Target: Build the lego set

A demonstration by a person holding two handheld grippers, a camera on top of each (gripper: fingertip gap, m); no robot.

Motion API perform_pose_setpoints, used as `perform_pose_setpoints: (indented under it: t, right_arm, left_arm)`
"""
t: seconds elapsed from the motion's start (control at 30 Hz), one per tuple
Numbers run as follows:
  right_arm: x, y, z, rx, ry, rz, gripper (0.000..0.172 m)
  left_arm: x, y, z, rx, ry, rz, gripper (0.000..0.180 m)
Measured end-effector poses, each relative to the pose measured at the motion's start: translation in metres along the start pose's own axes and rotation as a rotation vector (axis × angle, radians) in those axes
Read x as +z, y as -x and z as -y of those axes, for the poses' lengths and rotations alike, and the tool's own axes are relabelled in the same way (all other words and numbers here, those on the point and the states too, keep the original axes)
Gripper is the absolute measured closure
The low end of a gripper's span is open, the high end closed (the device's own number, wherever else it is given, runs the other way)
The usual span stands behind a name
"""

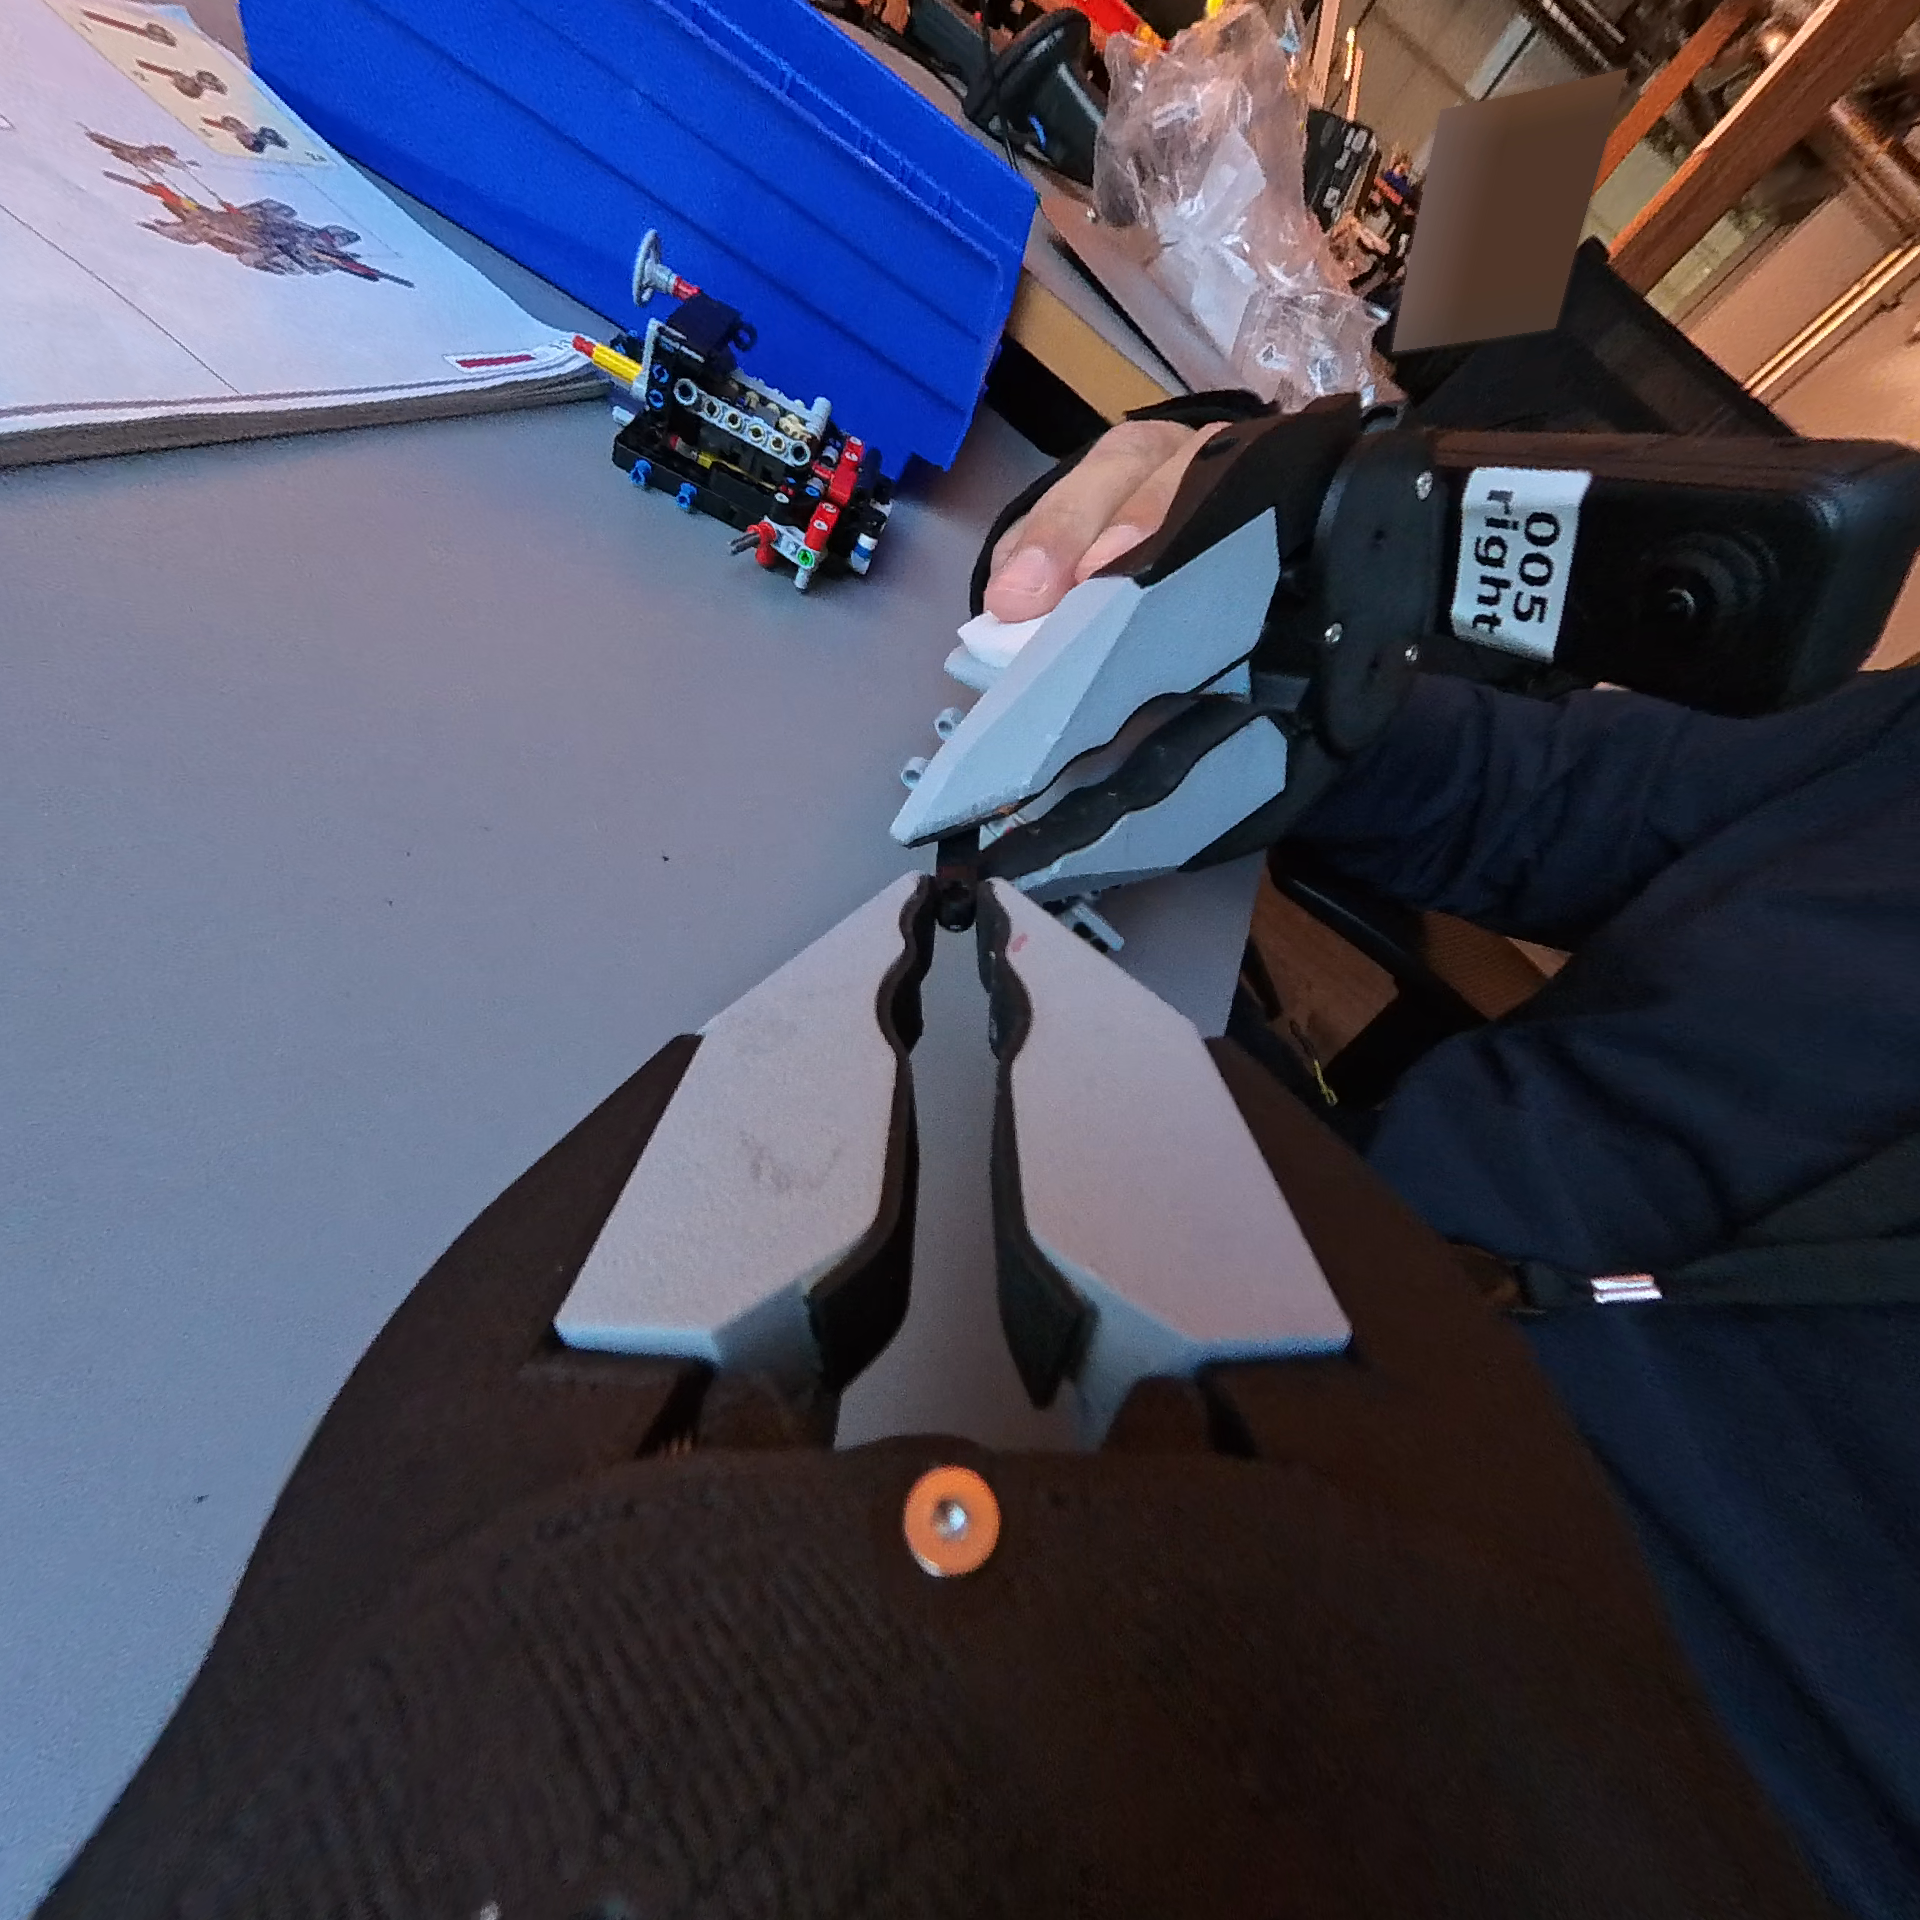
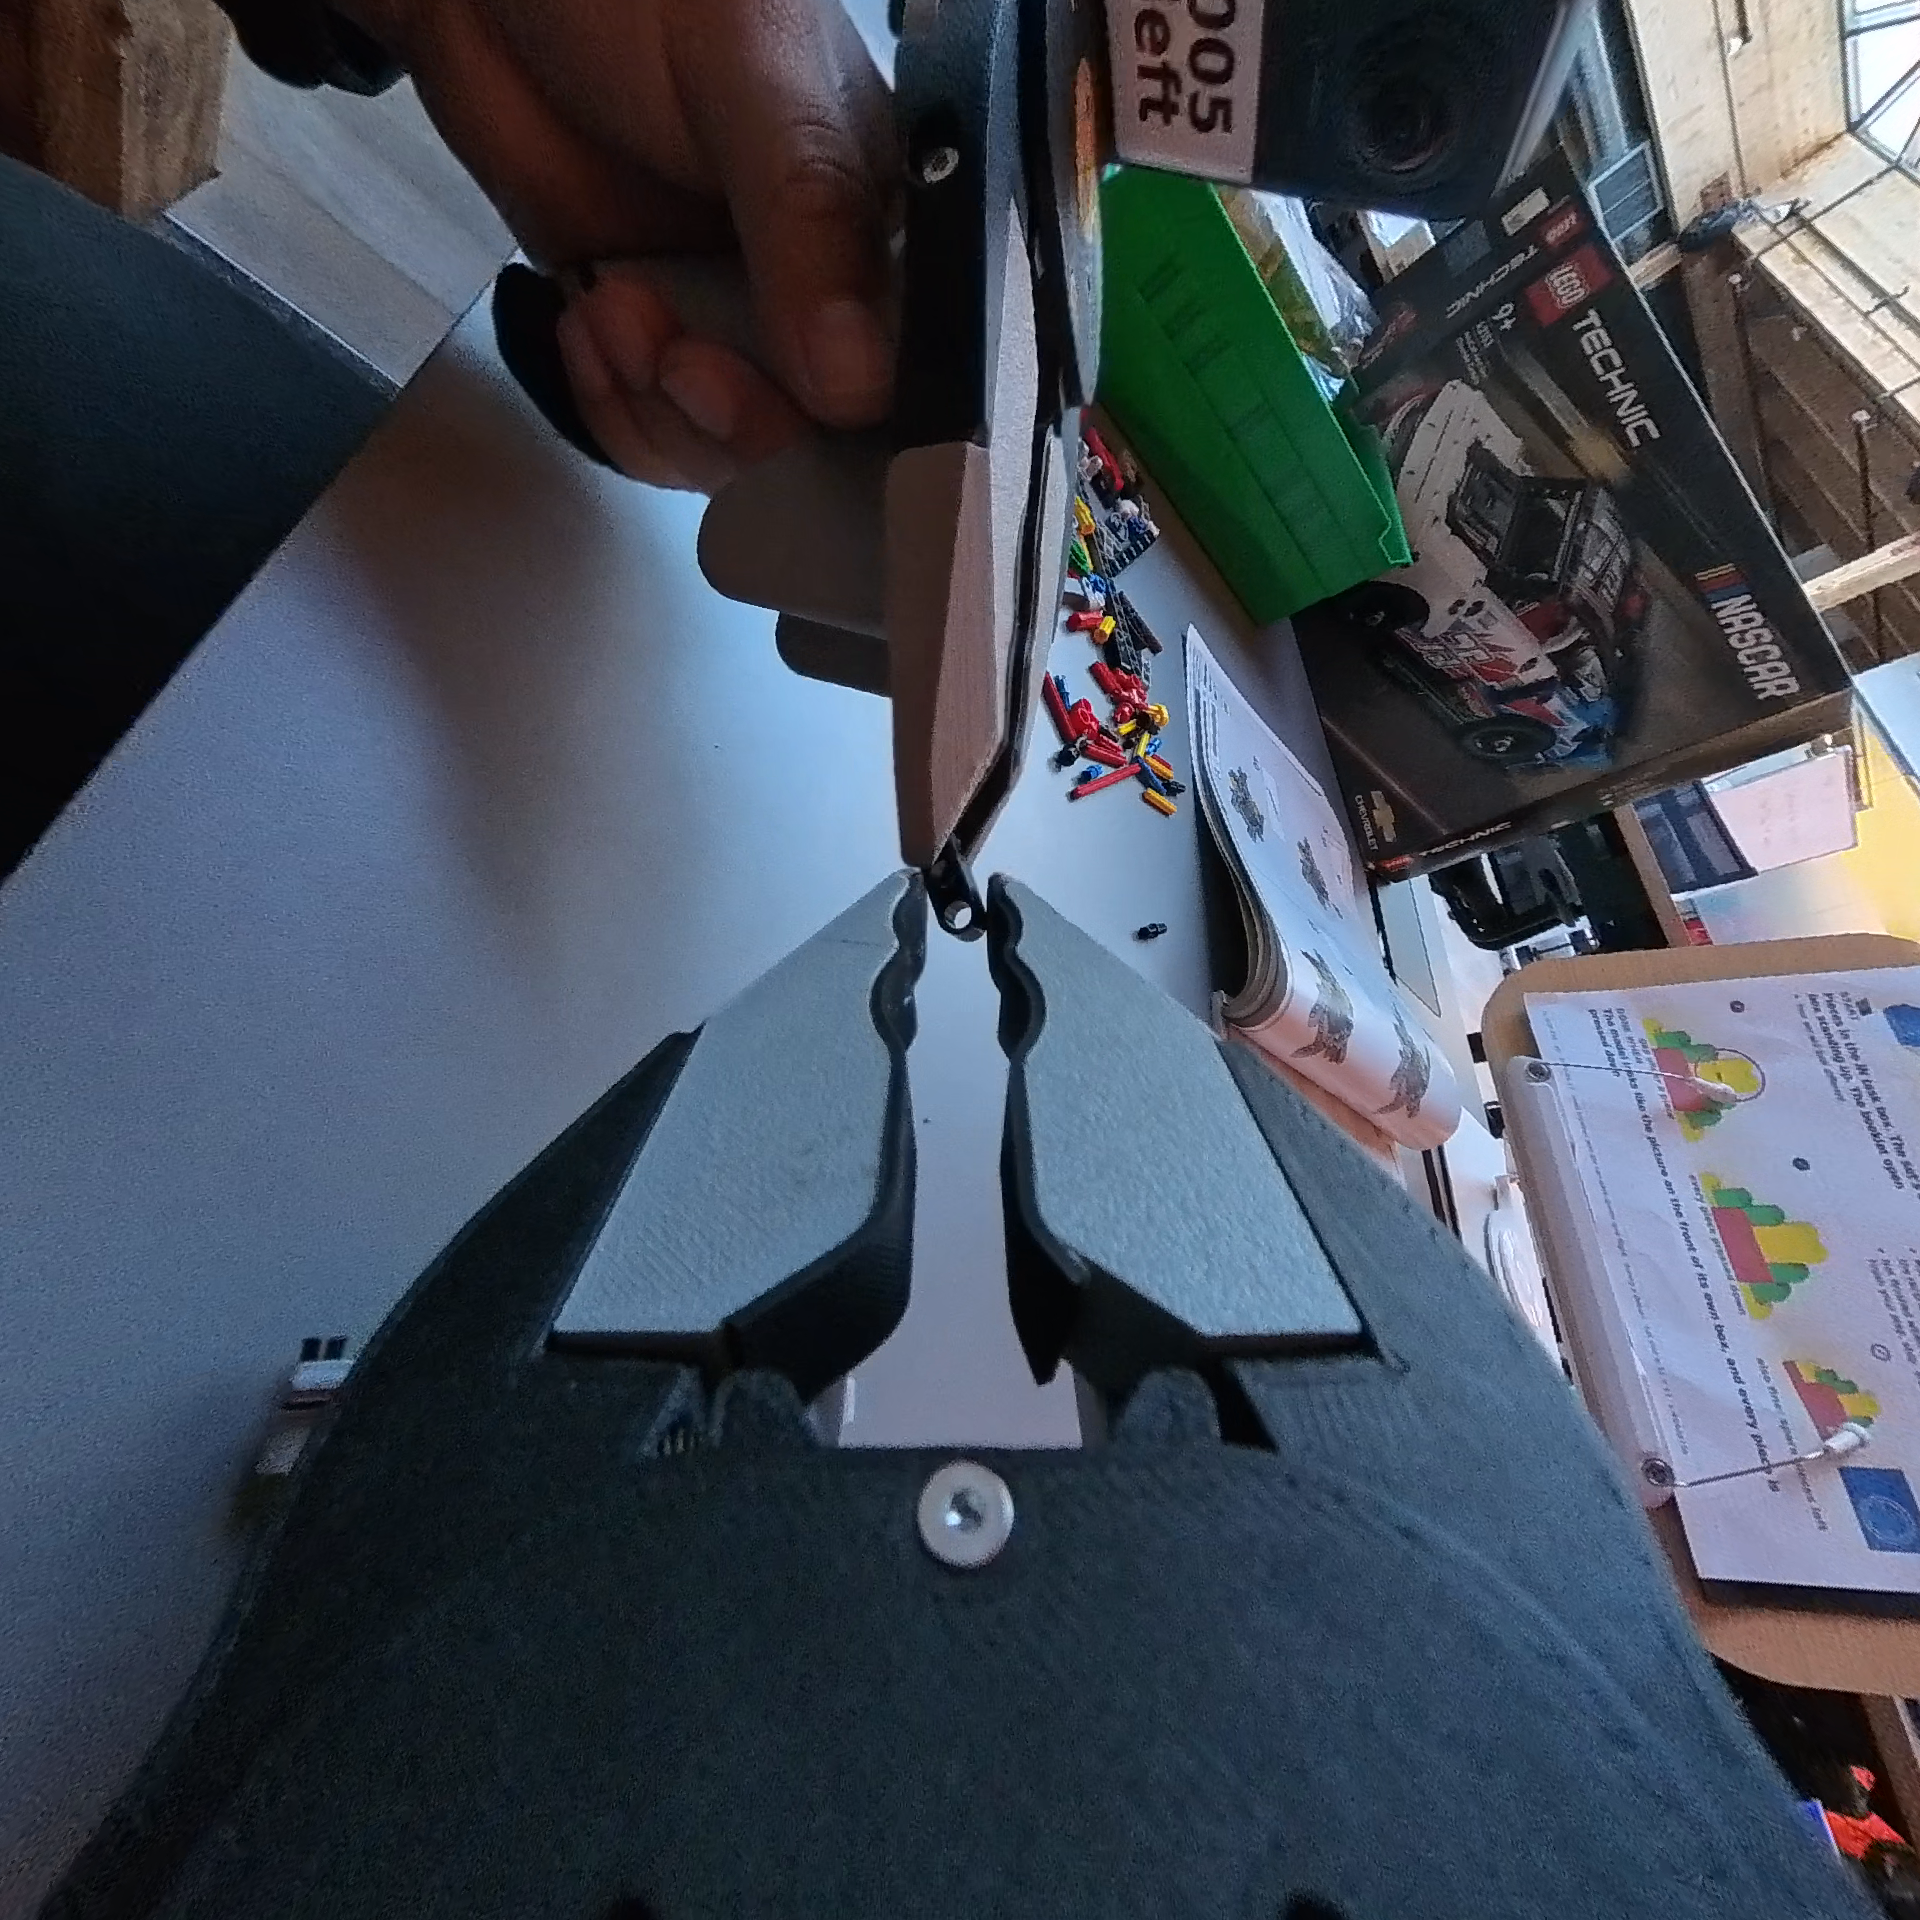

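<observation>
- Clamped narrow on one end of a small black plastic beam with a round hole: left gripper, so the holed end juts free beyond its tips.
- Narrowed around that holed end, a pad on each side: right gripper; cannot tell whether both pads press.
- Held off the grey desk, above its edge nearest the person, tips of both grippers meeting almost at a right angle.
- Left well apart near the far edge: partly built black, grey and red brick model, beside a blue plastic bin and an open instruction booklet.
- Scattered by the booklet: loose coloured pieces.
</observation>
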State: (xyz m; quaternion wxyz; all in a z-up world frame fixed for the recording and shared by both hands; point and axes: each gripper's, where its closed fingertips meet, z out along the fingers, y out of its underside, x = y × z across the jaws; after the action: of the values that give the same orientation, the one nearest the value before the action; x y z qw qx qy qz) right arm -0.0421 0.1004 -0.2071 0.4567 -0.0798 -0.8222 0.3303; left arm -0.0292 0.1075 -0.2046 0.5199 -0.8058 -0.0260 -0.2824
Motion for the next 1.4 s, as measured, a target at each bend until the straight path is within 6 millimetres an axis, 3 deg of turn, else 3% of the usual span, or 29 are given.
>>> perform_pose_setpoints:
  t: [0.43,0.57,0.67,0.8,1.0,1.4]
  right_arm:
    - [0.002,-0.004,-0.012,0.004,0.048,-0.015,0.165]
    - [0.002,-0.016,-0.025,0.045,0.085,-0.055,0.165]
    - [0.001,-0.027,-0.037,0.098,0.11,-0.093,0.166]
    - [-0.004,-0.043,-0.047,0.149,0.131,-0.149,0.166]
    - [-0.012,-0.058,-0.046,0.199,0.112,-0.213,0.166]
    - [-0.008,-0.053,-0.042,0.221,0.098,-0.195,0.166]
  left_arm:
    - [-0.001,0.007,-0.002,-0.051,-0.012,0.011,0.171]
    - [-0.003,0.016,-0.006,-0.062,0.0,0.06,0.155]
    - [-0.006,0.027,-0.012,-0.01,0.022,0.14,0.153]
    - [-0.007,0.028,-0.001,0.045,-0.041,0.165,0.154]
    - [-0.008,0.036,0.007,0.032,-0.085,0.196,0.154]
    - [-0.006,0.035,0.017,0.028,-0.138,0.165,0.155]
